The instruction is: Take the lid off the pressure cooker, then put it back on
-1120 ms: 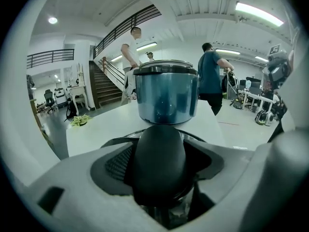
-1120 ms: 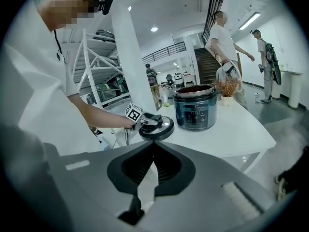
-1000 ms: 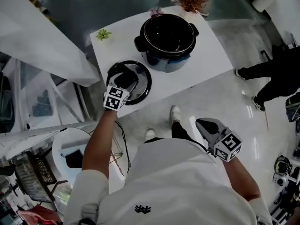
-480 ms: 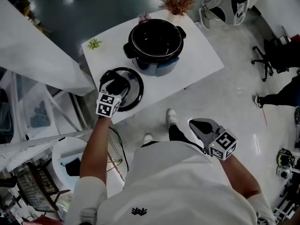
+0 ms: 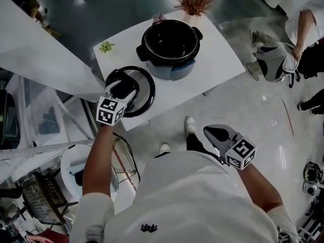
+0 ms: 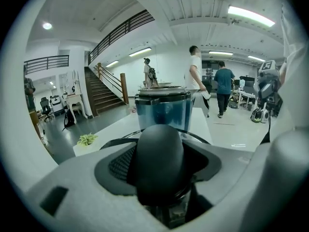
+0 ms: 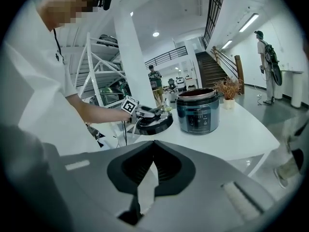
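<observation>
Lid (image 5: 145, 89), centre-left of the head view, over the lower-left corner of the table (image 5: 223, 54) and just beside the open cooker (image 5: 169, 44); in the right gripper view it appears to hang clear of the tabletop, roughly level. It is judged rigid, fairly heavy metal with a smooth, slippery rim, so the domed black knob (image 6: 159, 161) at its centre is the natural hold, since the weight balances beneath it. The left gripper (image 5: 123, 86) clasps that knob: in the left gripper view the knob fills the gap between the jaws, and the ribbed pads (image 6: 120, 164) press its sides. The right gripper (image 5: 218, 134), lower right of the head view and well apart from the table, has its jaws together with nothing between them.
</observation>
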The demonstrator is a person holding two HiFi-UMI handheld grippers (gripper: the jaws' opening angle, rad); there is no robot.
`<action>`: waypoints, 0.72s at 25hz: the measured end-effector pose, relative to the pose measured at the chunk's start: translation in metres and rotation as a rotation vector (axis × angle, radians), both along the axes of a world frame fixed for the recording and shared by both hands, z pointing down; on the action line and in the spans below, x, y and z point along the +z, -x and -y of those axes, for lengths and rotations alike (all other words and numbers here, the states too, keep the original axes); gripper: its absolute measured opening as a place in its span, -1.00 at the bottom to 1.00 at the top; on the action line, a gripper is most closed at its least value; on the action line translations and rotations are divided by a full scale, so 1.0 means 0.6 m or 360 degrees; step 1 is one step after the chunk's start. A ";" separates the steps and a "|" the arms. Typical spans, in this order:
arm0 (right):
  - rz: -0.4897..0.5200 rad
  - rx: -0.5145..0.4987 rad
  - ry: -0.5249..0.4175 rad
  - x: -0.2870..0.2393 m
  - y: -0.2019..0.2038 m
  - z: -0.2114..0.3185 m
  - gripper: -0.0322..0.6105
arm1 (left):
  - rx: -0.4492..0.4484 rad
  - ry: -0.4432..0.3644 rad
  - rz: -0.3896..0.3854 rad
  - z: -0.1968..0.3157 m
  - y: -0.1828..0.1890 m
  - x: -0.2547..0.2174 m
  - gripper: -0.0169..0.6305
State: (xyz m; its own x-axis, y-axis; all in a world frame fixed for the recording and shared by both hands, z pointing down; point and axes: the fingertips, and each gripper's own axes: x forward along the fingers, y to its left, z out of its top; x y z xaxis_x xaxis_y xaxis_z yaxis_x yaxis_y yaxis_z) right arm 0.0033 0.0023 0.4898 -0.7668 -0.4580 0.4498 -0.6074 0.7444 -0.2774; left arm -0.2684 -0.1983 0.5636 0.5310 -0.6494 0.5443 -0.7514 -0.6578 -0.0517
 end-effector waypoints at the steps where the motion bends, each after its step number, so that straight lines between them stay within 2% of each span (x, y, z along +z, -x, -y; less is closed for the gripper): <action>1: 0.0005 -0.0005 -0.0001 0.000 0.001 0.000 -0.87 | -0.0001 -0.0003 -0.0006 -0.001 0.003 -0.011 -0.07; 18: 0.0088 -0.0031 -0.0013 0.001 -0.002 0.003 -0.87 | 0.0057 -0.0059 -0.0037 -0.015 0.026 -0.211 -0.07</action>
